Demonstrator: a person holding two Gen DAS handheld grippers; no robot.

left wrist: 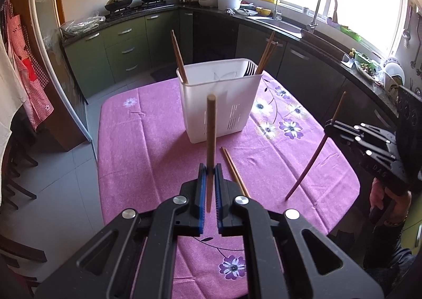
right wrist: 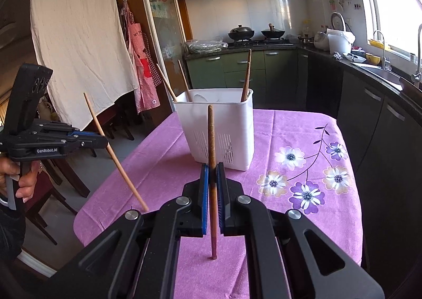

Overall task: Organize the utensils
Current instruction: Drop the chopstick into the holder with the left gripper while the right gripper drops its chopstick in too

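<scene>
A white plastic utensil holder (left wrist: 219, 101) stands on the pink floral tablecloth (left wrist: 158, 140); it also shows in the right wrist view (right wrist: 219, 127). Several wooden chopsticks (left wrist: 266, 53) and a fork (left wrist: 249, 69) stand in it. My left gripper (left wrist: 210, 169) is shut on one upright wooden chopstick (left wrist: 211, 127) in front of the holder. My right gripper (right wrist: 212, 171) is shut on another chopstick (right wrist: 212, 140), held upright above the cloth. Two loose chopsticks (left wrist: 233, 169) lie on the cloth near the left gripper.
The table edge (left wrist: 101, 167) drops to a grey tiled floor on the left. Dark wooden chairs (right wrist: 66, 180) stand beside the table. Kitchen counters with a stove (left wrist: 134, 7) and a sink (left wrist: 279, 23) run along the far walls.
</scene>
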